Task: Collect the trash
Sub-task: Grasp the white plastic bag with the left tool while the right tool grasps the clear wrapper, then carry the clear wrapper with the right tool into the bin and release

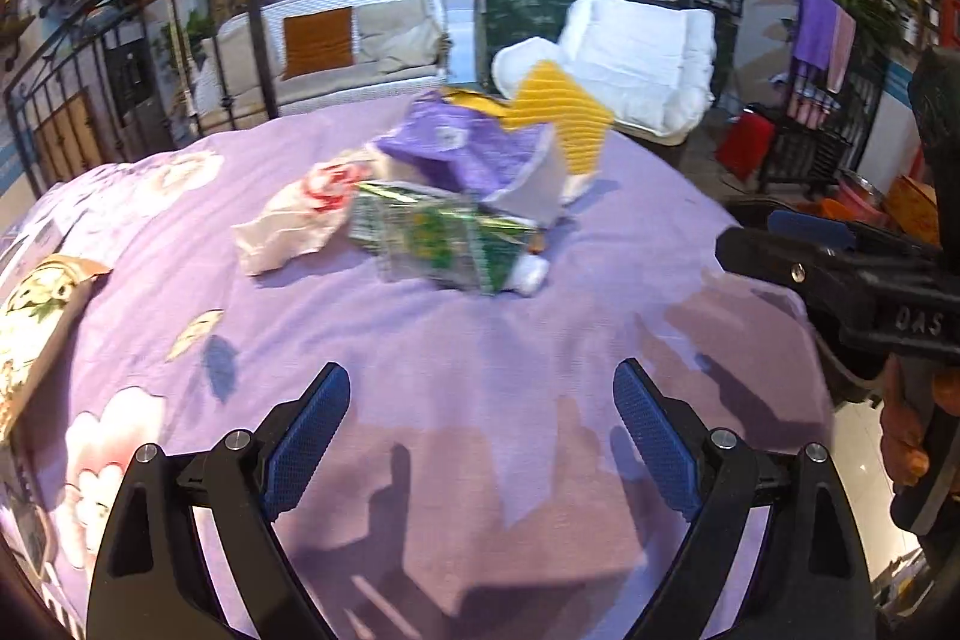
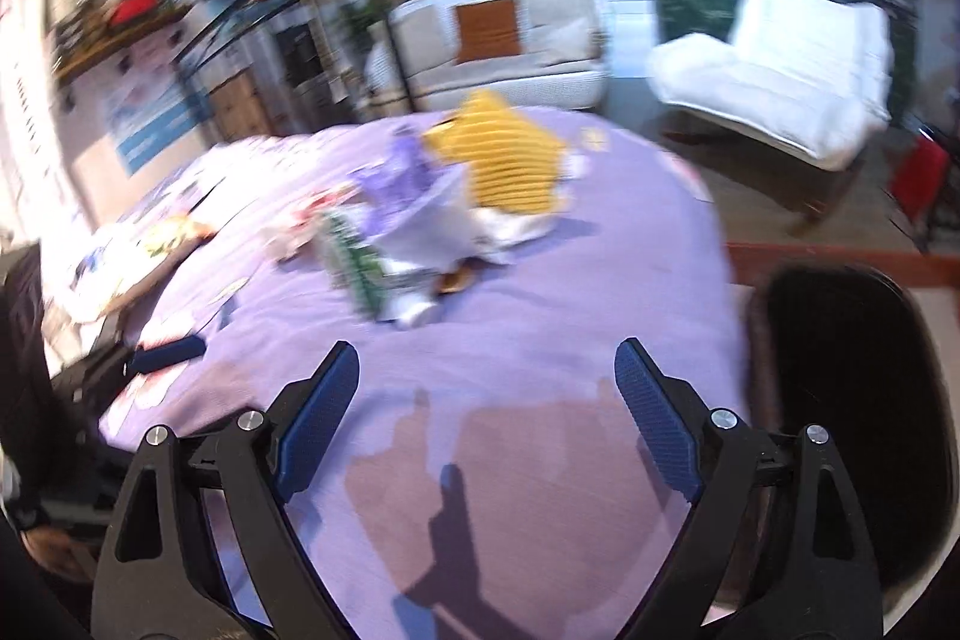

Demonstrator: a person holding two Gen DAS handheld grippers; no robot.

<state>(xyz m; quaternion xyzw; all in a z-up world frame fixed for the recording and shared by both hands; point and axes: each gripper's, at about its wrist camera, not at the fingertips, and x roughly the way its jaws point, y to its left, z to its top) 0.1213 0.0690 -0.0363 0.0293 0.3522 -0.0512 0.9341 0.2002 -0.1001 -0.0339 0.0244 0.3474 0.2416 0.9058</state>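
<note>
Nothing collected yet: the trash pile sits untouched mid-bed on the purple bed sheet (image 1: 480, 340) — green foil wrapper (image 1: 438, 235), white plastic bag (image 1: 294, 220), purple box (image 1: 474, 154), yellow ribbed packet (image 1: 564, 124), small white wad (image 1: 531, 274). Left hand-held gripper (image 1: 480, 418) hovers low over bare sheet near the pile, jaws spread wide, holding nothing. Right hand-held gripper (image 2: 486, 400), also wide open and empty, is level beside it; a dark bin (image 2: 852, 400) sits at the bed's right edge, probably the drop target.
</note>
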